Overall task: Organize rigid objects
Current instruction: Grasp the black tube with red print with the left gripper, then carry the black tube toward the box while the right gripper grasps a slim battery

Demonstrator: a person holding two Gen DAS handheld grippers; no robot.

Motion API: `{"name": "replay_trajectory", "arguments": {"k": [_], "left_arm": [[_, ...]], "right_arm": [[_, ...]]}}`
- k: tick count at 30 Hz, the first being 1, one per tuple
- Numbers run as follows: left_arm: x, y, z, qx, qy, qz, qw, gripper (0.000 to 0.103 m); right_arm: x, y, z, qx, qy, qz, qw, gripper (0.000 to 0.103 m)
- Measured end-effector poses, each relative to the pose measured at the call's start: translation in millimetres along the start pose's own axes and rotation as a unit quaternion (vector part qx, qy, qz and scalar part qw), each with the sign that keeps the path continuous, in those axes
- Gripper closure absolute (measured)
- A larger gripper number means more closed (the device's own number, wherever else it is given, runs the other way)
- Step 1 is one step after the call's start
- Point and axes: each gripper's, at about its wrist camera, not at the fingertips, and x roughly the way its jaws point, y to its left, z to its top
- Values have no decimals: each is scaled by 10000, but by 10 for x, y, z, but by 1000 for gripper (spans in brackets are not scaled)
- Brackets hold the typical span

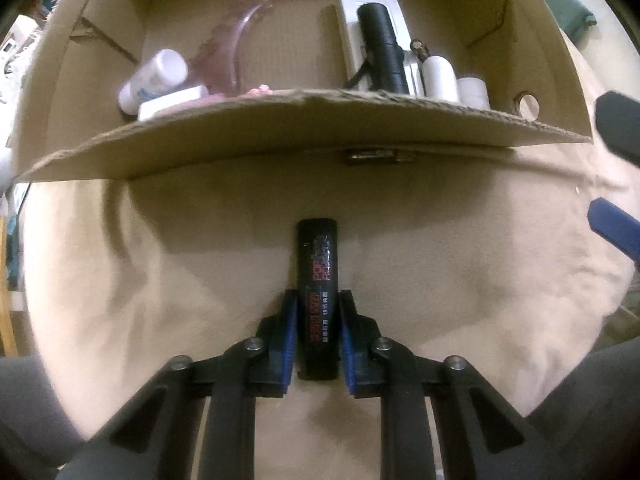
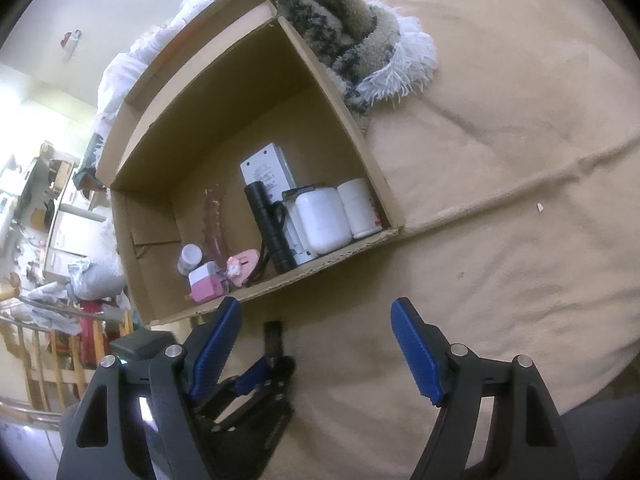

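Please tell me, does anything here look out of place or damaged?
One item is outside the cardboard box: a black tube lies on the beige cloth, and the left gripper is closed on it. The box's near edge looks torn and ragged. Inside, the items lie loosely together; nothing seems spilled.

- A cardboard box [image 2: 256,128] sits on a cloth-covered surface [image 2: 500,200], open at the top.
- Inside the box, a torch [image 2: 267,222] lies beside a flat adapter [image 2: 269,170]; two jars [image 2: 324,220] stand at the right, near the box's front wall.
- At the left of the box, a small bottle [image 2: 190,258] lies near a comb [image 2: 214,220].
- A slim tube [image 1: 318,276] lies on the cloth in front of the box, between the pads of the left gripper [image 1: 318,344].
- The right gripper [image 2: 316,352] hangs to the right of the left one, apart from the tube.
- A fringed rug [image 2: 360,40] lies behind the box, against its right wall.
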Motion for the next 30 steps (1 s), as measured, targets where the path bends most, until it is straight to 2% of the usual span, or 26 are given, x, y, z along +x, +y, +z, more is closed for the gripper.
{"name": "replay_trajectory", "arguments": {"k": [7,15,19,22,25,30], "left_arm": [[-471,321,17,3,-301,34,9995,85],[-1081,834,14,-200,-1081,167,9938,85],[-1199,1165,20,-415,-1383,208,9893,85],[-1164,1287,-2,-659,-1452,210,9870,85],[-1120,1326,-2,-878,-1294,-26,9877,85],[-1065,1348,-5,-909,-1291,19,9875,85]], "right_arm": [[39,25,-16,-96,66,-96,9999,22],[176,82,-61,-273,217,-314,9989,22],[325,153,-101,-432,386,-357,9977,22],[538,243,-114,-500,668,-83,9965,22],[779,434,-137,-1053,680,-606,9903,22],[1122,614,-128,-1473,527,-1141,9811,20]]}}
